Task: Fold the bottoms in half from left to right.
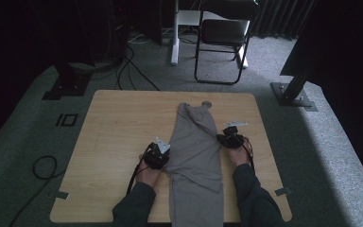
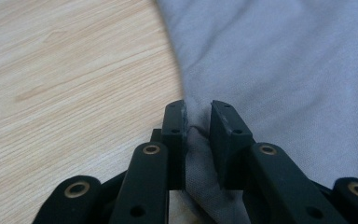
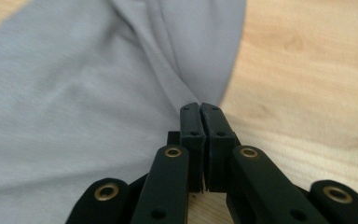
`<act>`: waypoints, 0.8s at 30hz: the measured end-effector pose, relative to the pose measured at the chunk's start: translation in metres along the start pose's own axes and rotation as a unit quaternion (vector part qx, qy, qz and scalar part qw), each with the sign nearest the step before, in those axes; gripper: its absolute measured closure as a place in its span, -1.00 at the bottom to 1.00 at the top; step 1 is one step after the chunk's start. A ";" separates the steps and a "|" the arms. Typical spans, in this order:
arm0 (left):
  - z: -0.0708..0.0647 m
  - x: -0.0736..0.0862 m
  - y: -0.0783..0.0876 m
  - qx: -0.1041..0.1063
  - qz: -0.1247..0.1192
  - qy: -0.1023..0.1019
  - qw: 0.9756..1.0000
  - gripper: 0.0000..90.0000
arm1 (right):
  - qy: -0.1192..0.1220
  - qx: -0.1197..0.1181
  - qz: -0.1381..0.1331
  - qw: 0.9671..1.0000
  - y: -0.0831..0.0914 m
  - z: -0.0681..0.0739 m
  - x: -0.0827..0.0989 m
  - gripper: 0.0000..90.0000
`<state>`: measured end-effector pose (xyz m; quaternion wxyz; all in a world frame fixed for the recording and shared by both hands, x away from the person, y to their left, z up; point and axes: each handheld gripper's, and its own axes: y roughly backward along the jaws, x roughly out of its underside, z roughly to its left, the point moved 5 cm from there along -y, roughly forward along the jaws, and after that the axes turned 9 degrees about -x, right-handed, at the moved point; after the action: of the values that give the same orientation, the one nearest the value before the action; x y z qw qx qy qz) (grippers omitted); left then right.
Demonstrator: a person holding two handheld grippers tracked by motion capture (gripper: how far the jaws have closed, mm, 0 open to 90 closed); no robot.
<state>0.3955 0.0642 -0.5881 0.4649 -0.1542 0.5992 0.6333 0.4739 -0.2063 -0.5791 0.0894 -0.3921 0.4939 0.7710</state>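
A grey garment [image 1: 196, 142] lies lengthwise down the middle of the wooden table [image 1: 118, 123], its near end hanging over the front edge. My left gripper [image 1: 167, 158] is at the garment's left edge. In the left gripper view its jaws [image 2: 198, 116] stand narrowly apart with a bunched fold of the grey cloth [image 2: 284, 70] pinched between them. My right gripper [image 1: 220, 138] is at the garment's right edge. In the right gripper view its jaws [image 3: 200, 109] are pressed together where a seam and the hem of the cloth [image 3: 74, 93] converge on the tips.
A folding chair [image 1: 222, 33] stands on the carpet beyond the table. Black stand bases sit at the far left [image 1: 66, 85] and far right [image 1: 293, 92]. A cable loop [image 1: 42, 168] lies on the floor to the left. Bare wood flanks the garment.
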 end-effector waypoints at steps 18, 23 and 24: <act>0.011 -0.003 -0.002 0.028 -0.002 0.046 0.999 0.49 | -0.009 0.035 -0.007 0.999 0.005 0.002 -0.002 0.33; 0.016 -0.022 -0.008 0.038 -0.007 0.045 0.998 0.49 | 0.035 0.027 -0.018 0.999 0.004 0.018 -0.015 0.28; 0.015 -0.026 -0.011 0.040 -0.005 0.040 0.998 0.49 | 0.038 0.025 -0.015 0.999 0.002 0.021 -0.015 0.28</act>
<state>0.4231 0.0657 -0.5715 0.4491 -0.1636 0.6419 0.5997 0.4727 -0.1861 -0.5629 0.0916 -0.4263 0.5101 0.7414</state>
